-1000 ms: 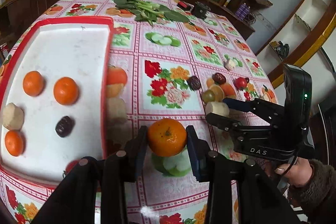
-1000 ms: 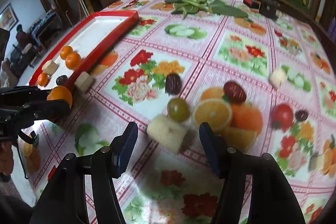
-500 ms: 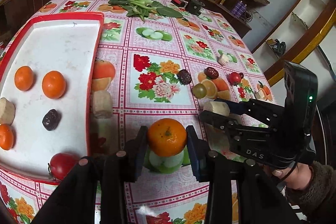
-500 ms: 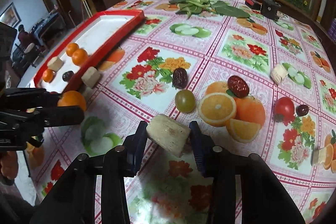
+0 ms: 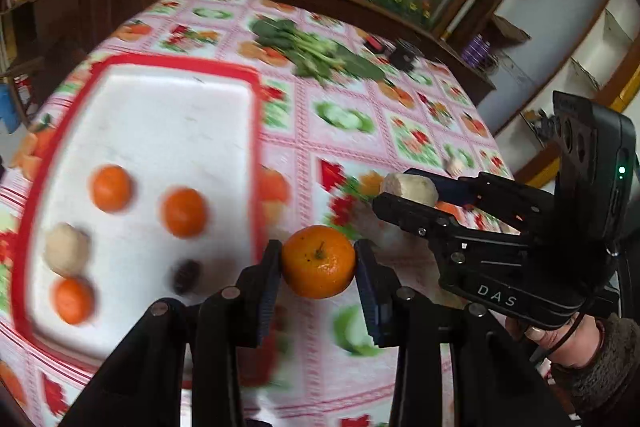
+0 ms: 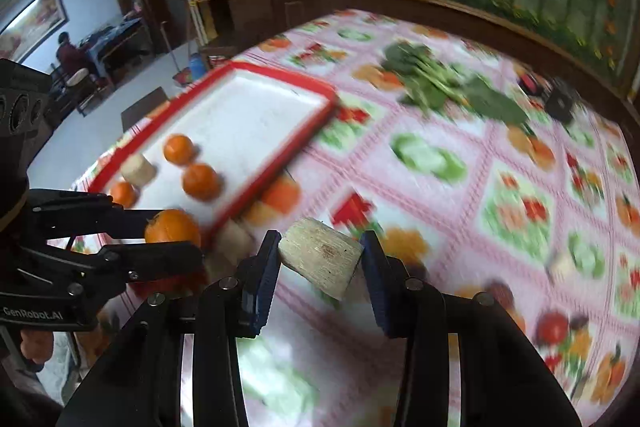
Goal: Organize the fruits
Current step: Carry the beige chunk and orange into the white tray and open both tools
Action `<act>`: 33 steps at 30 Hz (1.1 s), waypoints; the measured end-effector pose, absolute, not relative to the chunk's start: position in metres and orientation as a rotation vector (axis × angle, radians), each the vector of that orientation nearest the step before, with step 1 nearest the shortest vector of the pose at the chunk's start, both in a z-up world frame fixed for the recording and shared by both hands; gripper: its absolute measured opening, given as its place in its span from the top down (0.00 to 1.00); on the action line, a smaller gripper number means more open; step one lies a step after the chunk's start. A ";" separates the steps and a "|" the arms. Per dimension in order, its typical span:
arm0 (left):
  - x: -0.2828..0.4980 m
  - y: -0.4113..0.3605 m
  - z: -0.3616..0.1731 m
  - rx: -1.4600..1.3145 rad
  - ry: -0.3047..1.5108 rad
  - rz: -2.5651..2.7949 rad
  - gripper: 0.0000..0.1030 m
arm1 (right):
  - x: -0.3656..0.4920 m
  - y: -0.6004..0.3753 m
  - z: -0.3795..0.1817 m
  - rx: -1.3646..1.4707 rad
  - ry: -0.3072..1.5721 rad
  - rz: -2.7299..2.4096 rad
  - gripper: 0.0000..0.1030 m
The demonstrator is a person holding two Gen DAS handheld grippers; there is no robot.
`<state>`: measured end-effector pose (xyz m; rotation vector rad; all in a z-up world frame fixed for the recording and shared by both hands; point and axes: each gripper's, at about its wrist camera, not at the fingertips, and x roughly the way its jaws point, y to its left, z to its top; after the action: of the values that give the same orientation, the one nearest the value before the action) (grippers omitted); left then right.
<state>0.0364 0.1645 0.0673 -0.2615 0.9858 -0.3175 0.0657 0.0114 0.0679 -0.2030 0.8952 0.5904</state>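
Both grippers have lifted higher and moved toward the tray (image 5: 256, 115). The orange (image 5: 318, 261) is squeezed in the left gripper (image 5: 316, 267), beside the tray's edge. The right gripper (image 6: 320, 261) squeezes the pale chunk (image 6: 320, 257) above the cloth (image 6: 460, 211).
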 end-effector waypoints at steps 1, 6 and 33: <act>0.040 0.173 0.069 -0.256 0.979 -0.297 0.62 | 0.071 0.023 0.070 -0.208 0.888 0.606 0.62; 0.061 0.220 0.074 -0.247 0.957 -0.194 0.62 | 0.090 0.076 0.076 -0.232 0.857 0.665 0.62; 0.125 0.291 0.017 -0.273 1.065 -0.024 0.62 | 0.134 0.157 0.013 -0.322 0.970 0.740 0.61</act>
<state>0.1249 0.2910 0.0168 -0.2734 1.0653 -0.0241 0.1337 0.1568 0.0126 -0.3224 0.9702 0.7399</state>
